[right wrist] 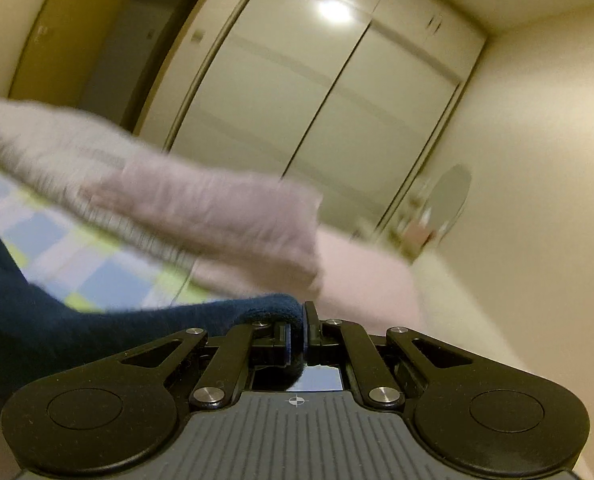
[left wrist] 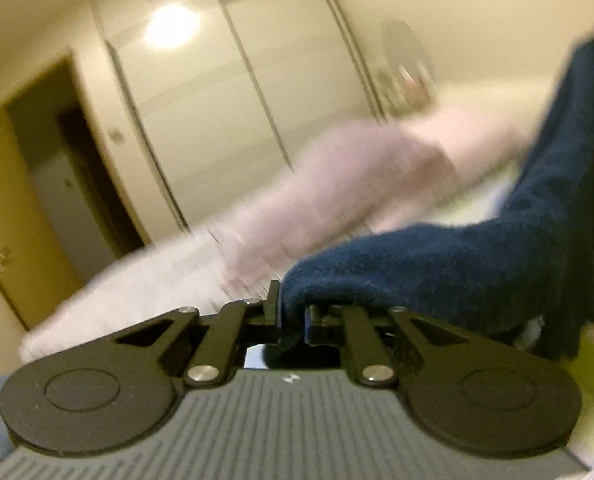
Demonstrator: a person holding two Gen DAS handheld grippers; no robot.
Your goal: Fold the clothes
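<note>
The left gripper [left wrist: 293, 316] is clenched on one edge of a dark blue garment [left wrist: 477, 256], and the right gripper [right wrist: 295, 340] is clamped on another edge of the same garment [right wrist: 77, 320], so the cloth is strung between the two, lifted above the checked bedspread [right wrist: 69, 252]. Beyond the garment, toward the wardrobe [right wrist: 297, 120], lies a pale pink stack of folded cloth [right wrist: 201, 216] (too blurred to say how many pieces it holds). Both views tilt upward and are smeared, which suggests the garment is being swung or carried, though that is a judgement.

The step in hand looks like a fold in mid-air: two held edges being brought over to meet the rest of the cloth. How many folds are already made cannot be told. The next move calls for lowering both edges evenly onto the bedspread, short of the pink stack, keeping the cloth taut so it does not bunch, and only then letting go.
</note>
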